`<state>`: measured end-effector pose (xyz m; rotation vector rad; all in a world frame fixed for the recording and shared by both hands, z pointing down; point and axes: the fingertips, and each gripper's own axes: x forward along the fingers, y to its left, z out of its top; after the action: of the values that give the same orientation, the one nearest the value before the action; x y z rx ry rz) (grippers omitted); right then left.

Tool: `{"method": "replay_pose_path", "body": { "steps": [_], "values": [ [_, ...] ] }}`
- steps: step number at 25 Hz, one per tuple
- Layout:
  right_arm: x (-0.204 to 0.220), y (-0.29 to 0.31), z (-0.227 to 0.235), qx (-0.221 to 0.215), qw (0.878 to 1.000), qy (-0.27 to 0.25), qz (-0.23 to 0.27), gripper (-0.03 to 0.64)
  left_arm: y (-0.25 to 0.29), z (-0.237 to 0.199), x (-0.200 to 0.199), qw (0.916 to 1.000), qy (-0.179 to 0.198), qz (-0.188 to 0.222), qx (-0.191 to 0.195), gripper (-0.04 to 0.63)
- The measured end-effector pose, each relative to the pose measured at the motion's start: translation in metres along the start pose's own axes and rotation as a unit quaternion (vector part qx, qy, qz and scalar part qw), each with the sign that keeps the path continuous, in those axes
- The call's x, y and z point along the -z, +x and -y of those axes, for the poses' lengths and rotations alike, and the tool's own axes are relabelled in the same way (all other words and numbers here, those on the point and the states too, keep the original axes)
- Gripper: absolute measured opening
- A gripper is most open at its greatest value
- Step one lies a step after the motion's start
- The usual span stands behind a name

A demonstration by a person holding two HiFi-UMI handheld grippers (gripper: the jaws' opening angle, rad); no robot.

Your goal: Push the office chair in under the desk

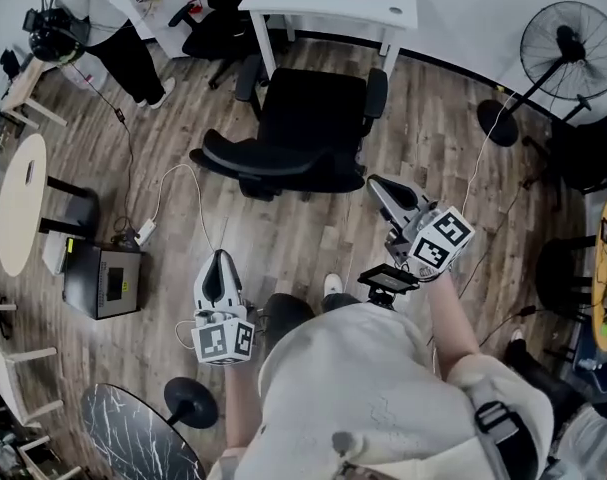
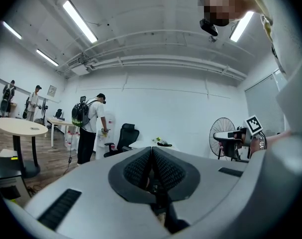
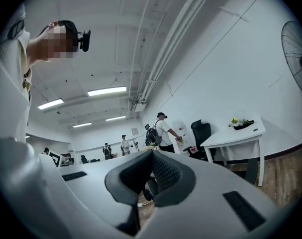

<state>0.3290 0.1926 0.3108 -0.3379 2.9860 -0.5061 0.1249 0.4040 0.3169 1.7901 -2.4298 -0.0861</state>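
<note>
Floorboards (image 1: 283,243) carry office chair (image 1: 303,128) beyond right hand-held gripper (image 1: 380,186).

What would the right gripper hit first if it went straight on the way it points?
Most likely the office chair: the right gripper, jaws shut, points at its near side. Depth is hard to judge from above.

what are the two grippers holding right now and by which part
Nothing. The left gripper and the right gripper both have their jaws shut and empty; neither grips the office chair.
</note>
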Motion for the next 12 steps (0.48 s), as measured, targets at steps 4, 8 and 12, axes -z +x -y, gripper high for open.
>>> {"method": "replay_pose_path", "body": {
  "steps": [4,8,12],
  "values": [
    [-0.004,0.007,0.008,0.006,1.0,-0.004,-0.003,0.009,0.02,-0.004,-0.004,0.9999,-0.001,0.005,0.012,0.021],
    [0.001,0.01,0.02,0.033,0.999,-0.003,-0.005,0.009,0.055,-0.009,-0.001,0.999,-0.008,-0.001,0.043,0.021],
    [0.004,0.018,0.038,0.073,0.997,0.003,0.008,0.009,0.095,-0.016,0.004,0.9963,-0.01,0.003,0.085,0.021]
  ]
}}
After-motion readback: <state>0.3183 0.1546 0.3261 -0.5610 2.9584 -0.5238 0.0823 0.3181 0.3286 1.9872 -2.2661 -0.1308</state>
